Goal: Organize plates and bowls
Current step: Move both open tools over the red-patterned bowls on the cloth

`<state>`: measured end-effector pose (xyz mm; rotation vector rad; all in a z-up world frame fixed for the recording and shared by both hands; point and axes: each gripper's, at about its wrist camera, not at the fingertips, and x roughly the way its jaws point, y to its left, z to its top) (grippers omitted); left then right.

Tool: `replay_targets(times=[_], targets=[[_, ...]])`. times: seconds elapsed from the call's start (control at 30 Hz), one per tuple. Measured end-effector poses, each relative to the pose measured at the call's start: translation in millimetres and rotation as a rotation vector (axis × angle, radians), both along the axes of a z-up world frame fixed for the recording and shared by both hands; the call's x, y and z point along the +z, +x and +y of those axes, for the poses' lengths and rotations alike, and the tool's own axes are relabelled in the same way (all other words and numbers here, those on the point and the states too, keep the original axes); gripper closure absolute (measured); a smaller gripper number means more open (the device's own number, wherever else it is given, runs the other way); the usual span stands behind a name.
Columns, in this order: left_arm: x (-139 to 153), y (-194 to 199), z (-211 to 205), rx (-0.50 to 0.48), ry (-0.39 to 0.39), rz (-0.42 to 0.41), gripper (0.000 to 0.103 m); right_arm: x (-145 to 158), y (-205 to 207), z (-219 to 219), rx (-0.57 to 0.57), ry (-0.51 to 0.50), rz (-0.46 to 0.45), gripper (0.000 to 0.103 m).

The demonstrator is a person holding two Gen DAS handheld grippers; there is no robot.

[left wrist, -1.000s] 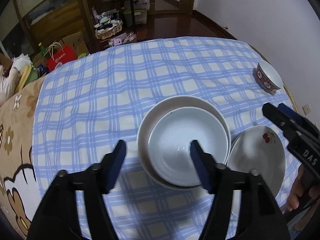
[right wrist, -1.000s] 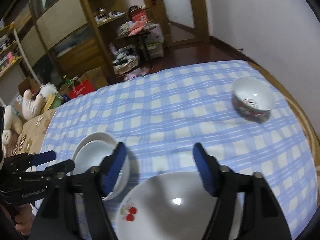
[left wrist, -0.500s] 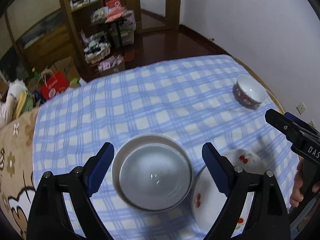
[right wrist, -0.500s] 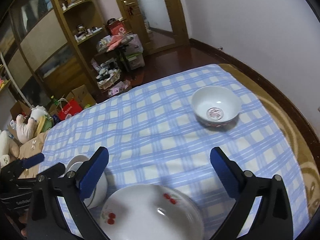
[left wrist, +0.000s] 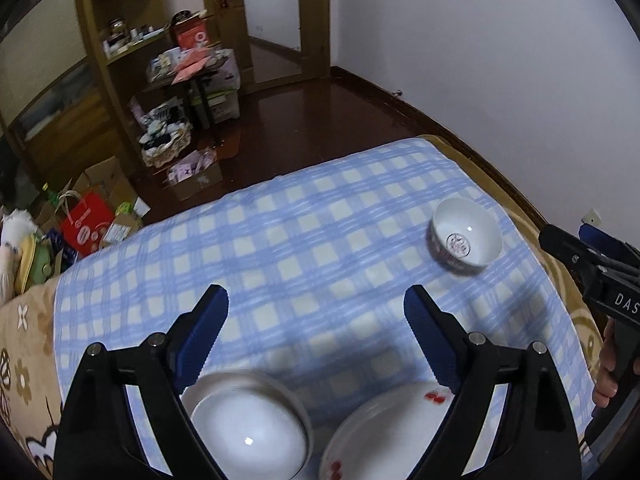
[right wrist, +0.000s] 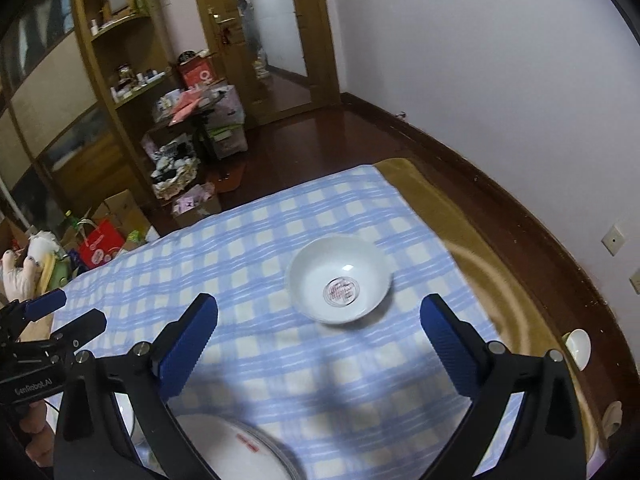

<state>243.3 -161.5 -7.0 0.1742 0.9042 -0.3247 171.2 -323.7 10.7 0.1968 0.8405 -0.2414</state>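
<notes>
Both grippers pulled back from the nested white bowls [left wrist: 248, 432] and cherry-print white plate [left wrist: 384, 436], left at the near edge. Lone white bowl with the red inner mark [right wrist: 340, 278] sits far right on the blue checked tablecloth [left wrist: 304, 256]. Left gripper [left wrist: 316, 336] and right gripper [right wrist: 320, 340] gape wide, empty. I'd centre the right one over its rim before closing.

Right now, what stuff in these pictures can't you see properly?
- Cherry plate: left wrist view, bottom edge and left claw arm cut it off.
- Stacked white bowls: same view, blurred; count unclear.
- Red mark inside the far bowl: right wrist view, too small to read.
- Right claw: open, empty.
</notes>
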Motion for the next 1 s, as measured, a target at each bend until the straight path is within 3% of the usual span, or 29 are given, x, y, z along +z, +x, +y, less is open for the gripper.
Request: replay_targets(times=[0.13, 0.37, 0.53, 0.6, 0.73, 1.0], targets=[[-3, 17, -28, -0.012, -0.018, 0.006, 0.015, 0, 14, -21, -0.037, -0.015, -0.009, 0.000], [-22, 39, -74, -0.045, 0.025, -0.005, 0.015, -23, 32, -47, -0.071, 0.013, 0.002, 0.000], [-43, 67, -94, -0.072, 0.004, 0.058, 0.015, -46, 47, -65, -0.100, 0.014, 0.034, 0.000], [-50, 78, -102, -0.071, 0.020, 0.059, 0.015, -54, 50, -70, -0.106, 0.018, 0.045, 0.005], [-64, 97, -116, -0.066, 0.018, 0.090, 0.015, -78, 54, -83, -0.115, 0.089, 0.064, 0.005], [-90, 108, -139, -0.092, 0.021, 0.150, 0.015, -109, 58, -92, -0.129, 0.123, 0.124, 0.005]])
